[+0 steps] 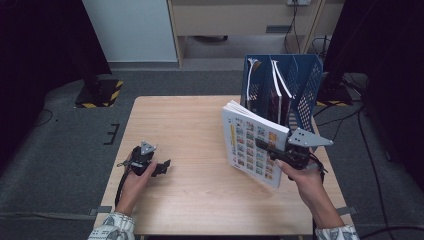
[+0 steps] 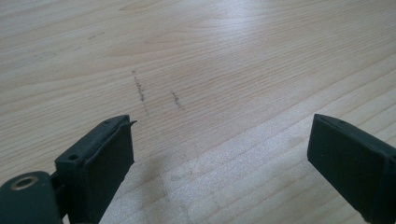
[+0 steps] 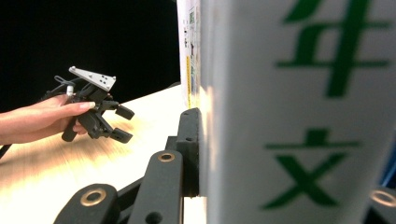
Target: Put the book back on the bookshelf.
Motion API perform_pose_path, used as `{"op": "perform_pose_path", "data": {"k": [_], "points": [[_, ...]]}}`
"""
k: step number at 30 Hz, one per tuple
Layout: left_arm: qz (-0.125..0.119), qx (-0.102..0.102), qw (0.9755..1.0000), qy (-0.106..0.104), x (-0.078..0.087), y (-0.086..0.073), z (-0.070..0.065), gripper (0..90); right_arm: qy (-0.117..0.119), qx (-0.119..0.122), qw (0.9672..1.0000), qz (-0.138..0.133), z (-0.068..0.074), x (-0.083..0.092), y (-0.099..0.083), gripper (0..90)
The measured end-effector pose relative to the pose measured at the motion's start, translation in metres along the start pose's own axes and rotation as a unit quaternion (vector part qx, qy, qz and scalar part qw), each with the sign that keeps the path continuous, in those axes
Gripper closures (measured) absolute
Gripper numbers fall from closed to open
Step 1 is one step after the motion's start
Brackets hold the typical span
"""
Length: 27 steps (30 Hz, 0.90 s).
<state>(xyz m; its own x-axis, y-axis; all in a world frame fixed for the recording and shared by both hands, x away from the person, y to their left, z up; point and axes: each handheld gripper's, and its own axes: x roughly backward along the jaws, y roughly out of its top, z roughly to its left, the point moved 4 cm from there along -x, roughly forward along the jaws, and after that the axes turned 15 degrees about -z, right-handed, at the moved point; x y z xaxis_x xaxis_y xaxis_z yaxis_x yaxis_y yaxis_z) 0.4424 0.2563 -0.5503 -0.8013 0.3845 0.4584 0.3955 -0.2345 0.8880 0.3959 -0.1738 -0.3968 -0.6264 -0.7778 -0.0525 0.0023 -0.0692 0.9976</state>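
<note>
My right gripper (image 1: 270, 148) is shut on a thick white book (image 1: 252, 145) with a grid of small coloured pictures on its cover, holding it tilted above the right half of the table. In the right gripper view the book's spine (image 3: 299, 112) with green characters stands close up, one black jaw pressed flat against its cover. My left gripper (image 1: 162, 167) rests low over the left part of the wooden table (image 1: 190, 125), jaws open with nothing between them. The left gripper (image 3: 122, 123) also appears far off in the right gripper view, held by a hand.
A blue file rack (image 1: 282, 85) with several upright books stands at the table's back right corner, just behind the held book. Beyond the table lie grey carpet, cables and a yellow-and-black striped base (image 1: 100, 94).
</note>
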Motion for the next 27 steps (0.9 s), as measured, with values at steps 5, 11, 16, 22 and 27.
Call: {"op": "perform_pose_path", "data": {"k": [5, 11, 16, 22, 27], "points": [[0.000, 0.001, 1.0000, 0.001, 0.000, 0.000, 0.000, 6.7, 0.000, 0.004, 1.0000, 0.001, -0.001, 0.010, 0.003, 74.0], [0.001, 0.001, 1.0000, 0.002, -0.001, 0.000, 0.001, 6.7, -0.002, 0.008, 0.9999, 0.007, -0.002, 0.017, 0.003, 74.0], [0.001, 0.002, 1.0000, 0.003, -0.001, -0.001, 0.001, 6.7, -0.006, 0.007, 0.9999, 0.007, -0.004, 0.025, 0.005, 74.0], [0.002, 0.002, 1.0000, 0.004, -0.001, -0.001, 0.002, 6.6, -0.013, 0.006, 0.9999, 0.004, -0.007, 0.037, 0.008, 74.0], [0.000, 0.002, 1.0000, 0.004, 0.000, 0.000, 0.002, 6.7, -0.015, 0.008, 0.9998, 0.003, -0.008, 0.044, 0.010, 74.0]]}}
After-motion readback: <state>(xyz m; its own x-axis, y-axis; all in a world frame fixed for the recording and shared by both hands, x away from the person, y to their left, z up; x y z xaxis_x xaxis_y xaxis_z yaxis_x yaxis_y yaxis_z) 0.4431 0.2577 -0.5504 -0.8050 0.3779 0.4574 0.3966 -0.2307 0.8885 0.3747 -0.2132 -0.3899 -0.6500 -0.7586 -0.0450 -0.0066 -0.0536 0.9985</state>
